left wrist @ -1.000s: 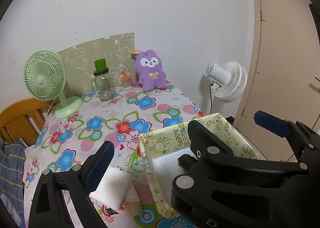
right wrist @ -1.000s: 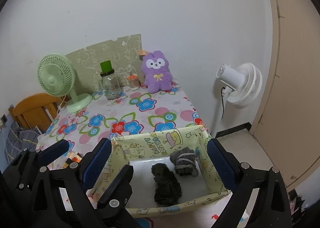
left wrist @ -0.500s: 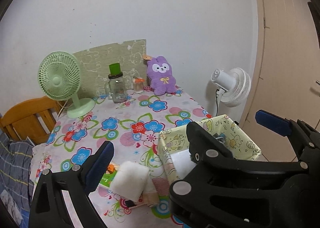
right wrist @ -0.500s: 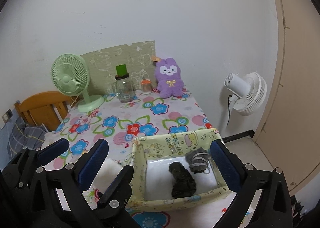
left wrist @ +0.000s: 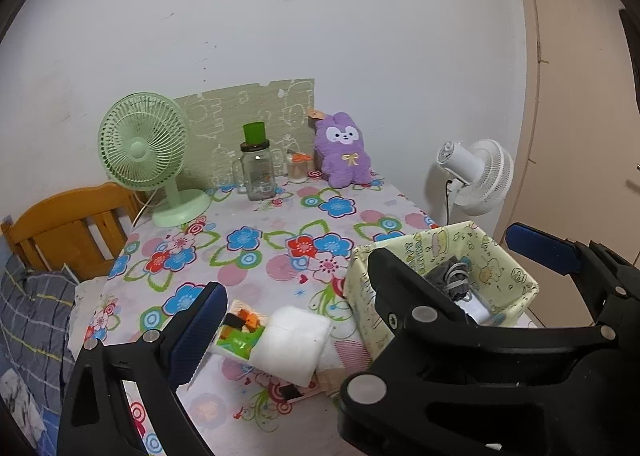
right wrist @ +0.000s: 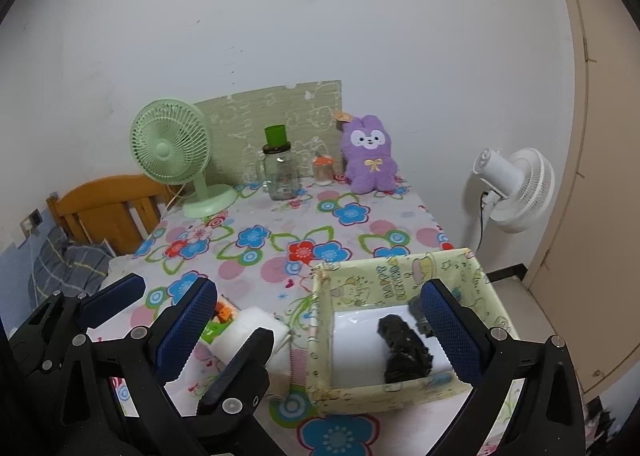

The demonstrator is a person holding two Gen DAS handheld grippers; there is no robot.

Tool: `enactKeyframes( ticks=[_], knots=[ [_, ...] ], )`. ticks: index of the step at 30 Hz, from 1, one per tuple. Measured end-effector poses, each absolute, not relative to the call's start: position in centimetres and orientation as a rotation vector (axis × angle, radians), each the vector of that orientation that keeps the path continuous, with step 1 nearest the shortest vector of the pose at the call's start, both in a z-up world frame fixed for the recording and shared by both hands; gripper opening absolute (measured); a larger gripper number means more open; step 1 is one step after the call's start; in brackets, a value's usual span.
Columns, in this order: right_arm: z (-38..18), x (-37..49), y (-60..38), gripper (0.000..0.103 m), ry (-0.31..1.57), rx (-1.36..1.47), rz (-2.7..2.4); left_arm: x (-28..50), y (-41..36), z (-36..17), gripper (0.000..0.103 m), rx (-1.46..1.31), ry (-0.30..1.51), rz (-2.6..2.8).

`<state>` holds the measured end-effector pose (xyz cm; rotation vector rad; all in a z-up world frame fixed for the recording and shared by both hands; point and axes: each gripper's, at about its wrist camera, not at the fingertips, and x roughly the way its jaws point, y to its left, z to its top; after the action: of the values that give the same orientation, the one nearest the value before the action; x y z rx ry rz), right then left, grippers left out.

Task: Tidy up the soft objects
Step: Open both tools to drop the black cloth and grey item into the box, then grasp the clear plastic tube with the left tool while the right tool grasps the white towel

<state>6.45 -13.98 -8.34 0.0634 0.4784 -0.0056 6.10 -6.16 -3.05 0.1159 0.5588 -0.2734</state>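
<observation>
White folded towel (left wrist: 292, 344) sits ahead between my wide-open, empty left gripper (left wrist: 372, 296) and right gripper (right wrist: 320, 330); yellow fabric bin (right wrist: 400, 276) reading "HAPPY BIRTHDAY" holds black sock (right wrist: 404, 348).

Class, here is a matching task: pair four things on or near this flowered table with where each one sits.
Things:
1. purple plush rabbit
2. black soft bundle
3. white folded cloth
4. white fan

Places:
A. inside the yellow fabric bin
B. past the table's right edge
C. far end, by the wall
D. on the table, left of the bin

Pairs: 1-C, 2-A, 3-D, 4-B
</observation>
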Motion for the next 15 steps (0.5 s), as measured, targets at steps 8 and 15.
enactKeyframes(
  ticks=[8,15],
  knots=[
    [-9.9,6.8,-12.3,0.103,0.493,0.045,0.018,6.3,-4.6,-4.7,0.099,0.102,0.581,-0.254],
    [-12.0,7.5,-11.2,0.101,0.527,0.040,0.042,6.5,-3.4,-6.6,0.100,0.097,0.611,-0.231]
  ],
)
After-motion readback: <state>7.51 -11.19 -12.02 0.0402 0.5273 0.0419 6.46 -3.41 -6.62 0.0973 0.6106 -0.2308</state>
